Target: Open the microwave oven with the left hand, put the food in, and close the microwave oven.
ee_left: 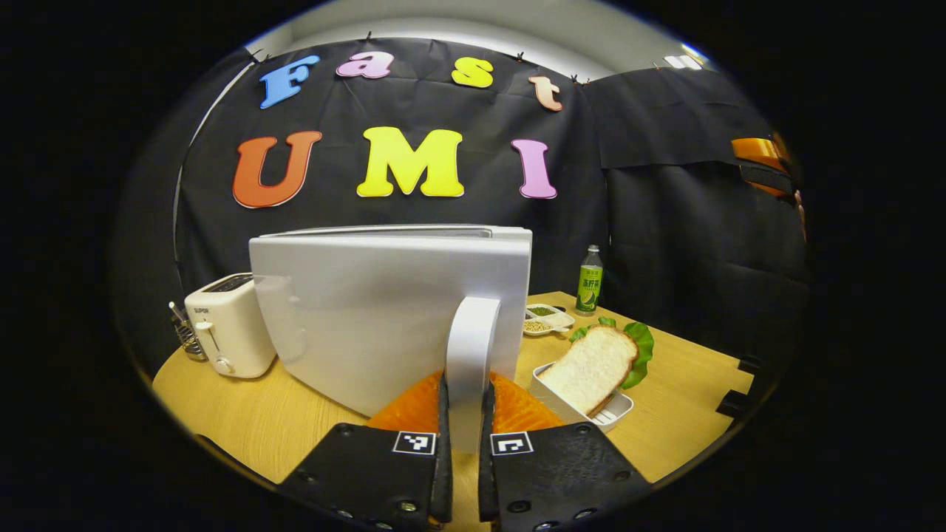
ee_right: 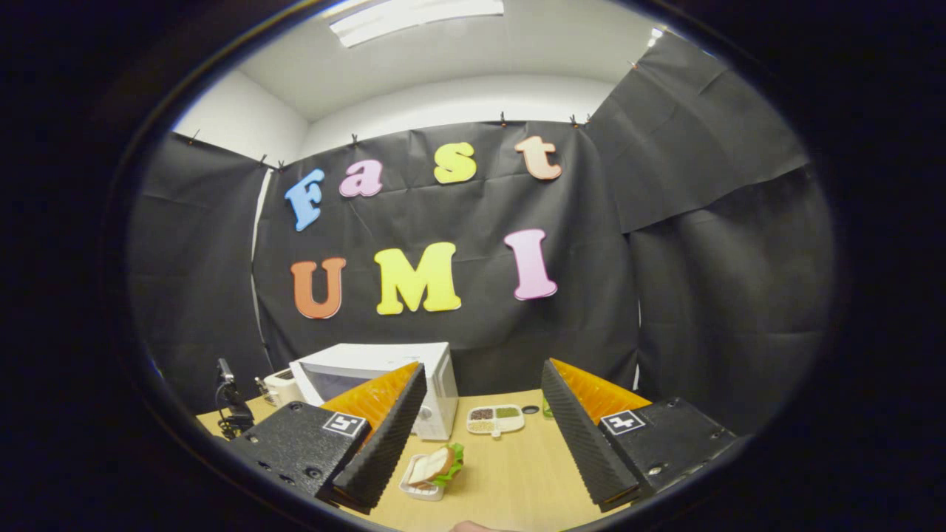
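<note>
The white microwave oven (ee_left: 369, 318) stands on the wooden table (ee_left: 687, 369) with its door face towards me. My left gripper (ee_left: 466, 391) is shut on the door's upright white handle (ee_left: 473, 332). I cannot tell whether the door is ajar. The food, a bread slice with lettuce (ee_left: 591, 366), lies in a white tray (ee_left: 617, 410) just right of the handle. In the right gripper view the microwave oven (ee_right: 443, 391) sits far off, and the food (ee_right: 432, 467) lies in front of it. My right gripper (ee_right: 482, 369) hangs open high above the table.
A white toaster (ee_left: 225, 325) and a small wire rack (ee_left: 191, 341) stand left of the microwave. A green bottle (ee_left: 589, 281) and a divided dish of seeds (ee_left: 547, 319) sit behind the food. A black device on a stand (ee_right: 229, 403) is at the table's left edge.
</note>
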A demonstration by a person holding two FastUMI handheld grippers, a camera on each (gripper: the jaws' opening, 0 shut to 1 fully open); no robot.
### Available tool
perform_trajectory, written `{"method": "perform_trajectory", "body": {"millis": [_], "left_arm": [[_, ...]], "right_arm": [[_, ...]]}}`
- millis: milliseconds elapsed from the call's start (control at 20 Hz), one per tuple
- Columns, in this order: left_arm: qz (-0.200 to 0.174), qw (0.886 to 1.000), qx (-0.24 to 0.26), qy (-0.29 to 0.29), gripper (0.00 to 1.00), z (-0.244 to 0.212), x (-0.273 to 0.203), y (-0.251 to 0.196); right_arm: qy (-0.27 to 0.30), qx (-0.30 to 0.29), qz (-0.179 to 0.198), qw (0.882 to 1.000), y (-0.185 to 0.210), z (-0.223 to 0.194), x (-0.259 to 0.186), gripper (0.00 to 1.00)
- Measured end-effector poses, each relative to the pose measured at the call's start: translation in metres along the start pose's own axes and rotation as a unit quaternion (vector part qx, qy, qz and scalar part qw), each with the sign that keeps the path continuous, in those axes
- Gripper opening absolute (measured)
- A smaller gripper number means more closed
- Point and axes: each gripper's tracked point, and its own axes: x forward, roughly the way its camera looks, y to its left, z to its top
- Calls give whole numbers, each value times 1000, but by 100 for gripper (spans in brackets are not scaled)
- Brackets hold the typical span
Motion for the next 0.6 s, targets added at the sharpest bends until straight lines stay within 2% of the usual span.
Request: {"method": "perform_trajectory", "body": {"millis": [100,150,200,300,400,450,500,550,600], "left_arm": [[14,1000,-9,6,16,-5,-27,17],[34,999,-19,3,17,-5,-41,31],[63,998,-30,0,38,-3,-57,49],[118,992,-39,-1,57,-2,-94,77],[161,986,-45,-10,98,2,-131,96],[179,983,-45,-19,98,9,-145,102],[192,980,-44,-30,86,17,-157,106],[201,978,-45,-37,94,23,-167,109],[209,976,-46,-36,94,28,-174,111]], "right_arm": [[2,-3,9,1000,7,-4,-4,100],[4,-5,11,1000,9,-6,-5,100],[7,-8,12,1000,10,-9,-7,100],[13,-8,13,1000,11,-15,-7,100],[26,-5,17,1000,14,-23,-2,100],[31,-3,17,999,15,-25,2,100],[38,-3,16,999,14,-27,6,100],[46,-6,16,999,14,-31,10,100],[51,-10,18,998,15,-33,14,100]]}}
